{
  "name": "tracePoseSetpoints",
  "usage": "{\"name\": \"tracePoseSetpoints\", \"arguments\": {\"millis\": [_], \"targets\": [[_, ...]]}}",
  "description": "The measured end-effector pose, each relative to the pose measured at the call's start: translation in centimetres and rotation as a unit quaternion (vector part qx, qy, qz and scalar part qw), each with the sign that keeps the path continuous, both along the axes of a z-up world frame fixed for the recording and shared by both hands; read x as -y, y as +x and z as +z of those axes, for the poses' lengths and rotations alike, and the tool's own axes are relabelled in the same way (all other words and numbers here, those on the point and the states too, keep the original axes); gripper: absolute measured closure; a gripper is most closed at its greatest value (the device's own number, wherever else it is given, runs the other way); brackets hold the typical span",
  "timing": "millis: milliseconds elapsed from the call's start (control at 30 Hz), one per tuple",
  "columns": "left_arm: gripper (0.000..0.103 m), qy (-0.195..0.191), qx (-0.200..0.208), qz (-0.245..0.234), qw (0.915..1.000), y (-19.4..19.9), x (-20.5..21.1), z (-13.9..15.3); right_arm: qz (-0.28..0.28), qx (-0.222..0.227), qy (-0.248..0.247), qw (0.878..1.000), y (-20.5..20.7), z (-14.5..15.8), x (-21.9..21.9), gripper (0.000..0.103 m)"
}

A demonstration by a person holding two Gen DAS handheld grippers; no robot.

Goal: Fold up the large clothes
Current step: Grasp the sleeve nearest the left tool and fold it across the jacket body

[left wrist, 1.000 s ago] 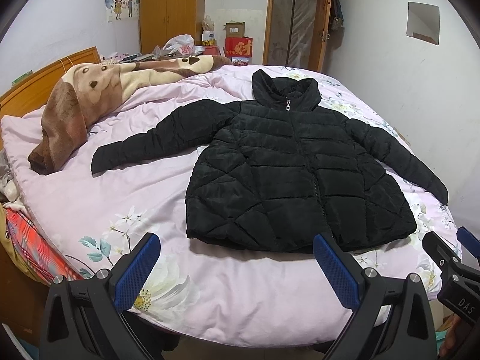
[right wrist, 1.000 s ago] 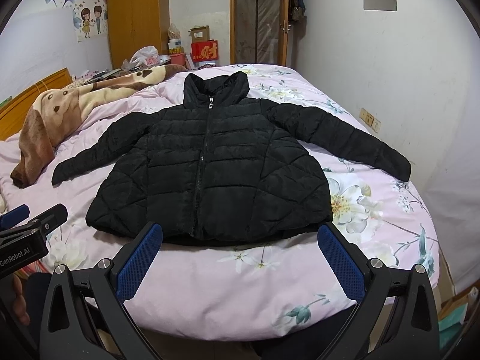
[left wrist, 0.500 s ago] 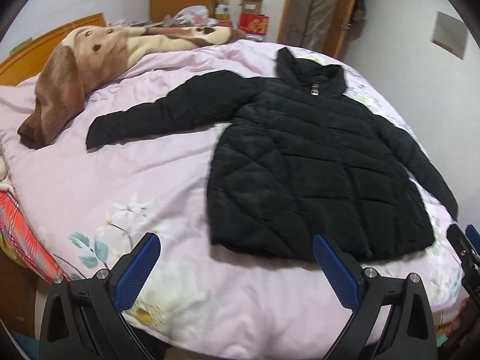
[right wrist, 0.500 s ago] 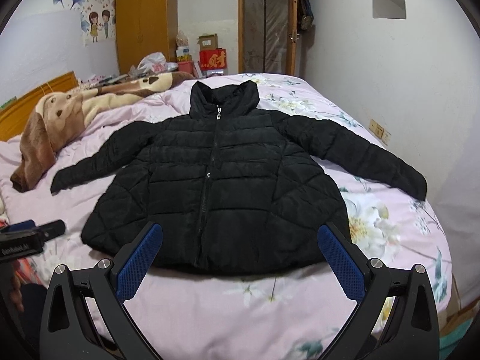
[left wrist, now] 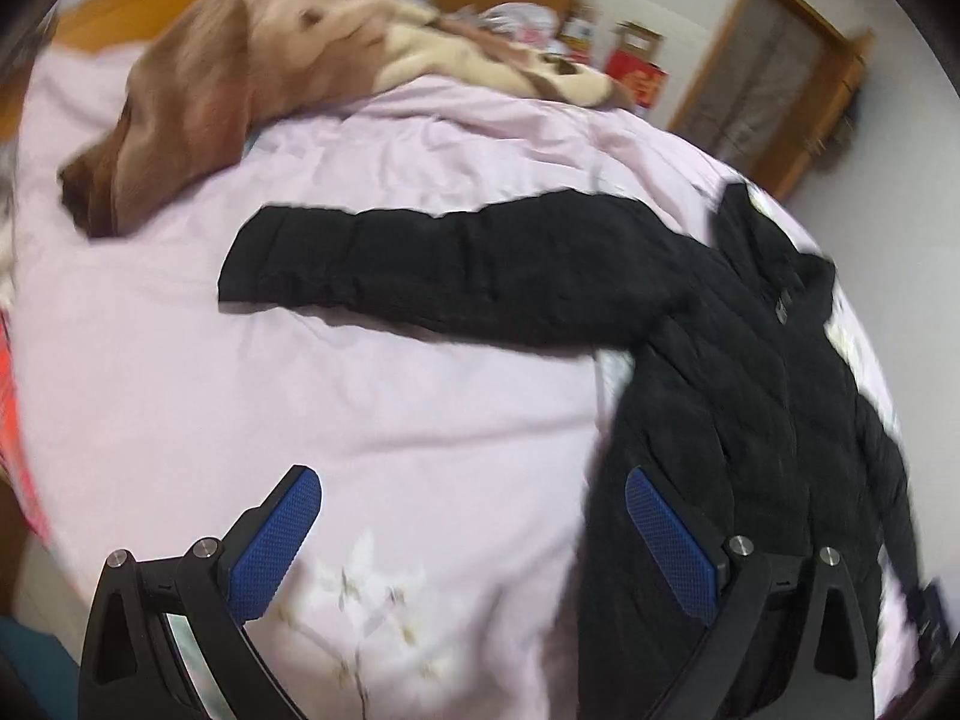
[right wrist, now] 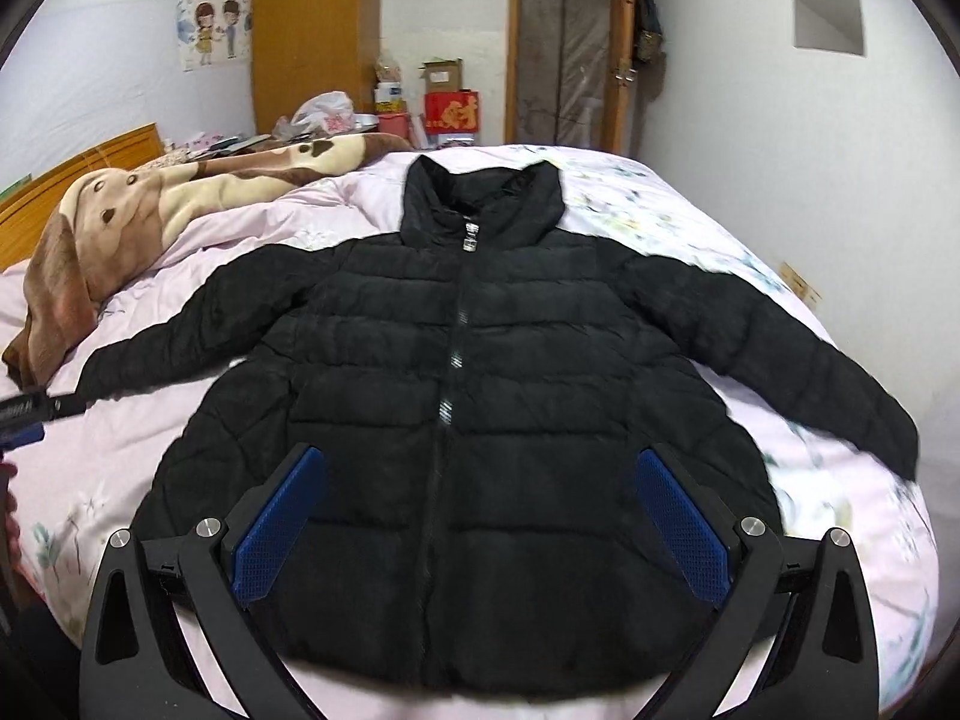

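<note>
A black quilted puffer jacket (right wrist: 468, 408) lies flat and zipped on the pink floral bedspread (right wrist: 840, 492), both sleeves spread out. In the left wrist view the jacket (left wrist: 750, 396) fills the right side, its left sleeve (left wrist: 432, 264) stretched toward the brown blanket. My left gripper (left wrist: 474, 516) is open and empty above the bedspread beside the jacket's left hem. My right gripper (right wrist: 480, 492) is open and empty above the jacket's lower front. The left gripper also shows in the right wrist view (right wrist: 18, 414) at the left edge.
A brown and cream dog-print blanket (right wrist: 120, 228) lies bunched at the left near the wooden headboard (right wrist: 78, 174). A wardrobe (right wrist: 312, 42), boxes and bags stand behind the bed, with a door (right wrist: 564, 54) further right. A white wall runs along the right side.
My left gripper has swung left and forward, toward the jacket's left sleeve; its view is blurred. My right gripper has moved forward over the jacket's hem. Both stay open.
</note>
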State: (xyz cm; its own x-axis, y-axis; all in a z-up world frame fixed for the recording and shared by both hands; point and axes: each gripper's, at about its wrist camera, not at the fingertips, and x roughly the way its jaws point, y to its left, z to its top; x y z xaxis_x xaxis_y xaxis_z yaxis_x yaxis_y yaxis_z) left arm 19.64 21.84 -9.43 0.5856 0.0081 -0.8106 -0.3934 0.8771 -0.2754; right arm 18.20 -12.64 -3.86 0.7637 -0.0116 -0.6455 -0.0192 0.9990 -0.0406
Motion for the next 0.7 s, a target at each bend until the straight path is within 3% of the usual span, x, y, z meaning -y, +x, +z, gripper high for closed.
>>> {"name": "tracePoseSetpoints", "arguments": {"millis": [167,267,333,400,500,633,700], "targets": [[0.000,-0.002,-0.003,0.039,0.9992,3.2,-4.9,-2.3,0.027,-0.007,0.006,1.000,3.1,-1.0,-2.5,0.000],[0.001,-0.069,-0.002,0.084,0.9940,4.3,-8.4,-4.4,0.048,-0.019,0.005,0.999,4.8,-2.1,-4.3,0.000],[0.001,-0.127,-0.007,0.112,0.9855,5.4,-10.7,-6.3,0.060,-0.023,0.008,0.998,5.8,-2.8,-5.3,0.000],[0.001,-0.157,-0.006,0.127,0.9793,6.5,-12.0,-7.9,0.068,-0.028,0.008,0.997,6.7,-3.5,-6.2,0.000],[0.001,-0.175,-0.006,0.144,0.9739,7.9,-13.2,-9.5,0.083,-0.041,0.011,0.996,8.0,-4.6,-7.6,0.000],[0.005,-0.200,-0.018,0.196,0.9598,9.2,-14.9,-11.6,0.096,-0.054,0.002,0.994,9.0,-5.9,-8.9,0.000],[0.005,-0.190,-0.003,0.204,0.9602,9.9,-15.2,-11.7,0.099,-0.054,-0.002,0.994,9.4,-6.3,-9.2,0.000]]}}
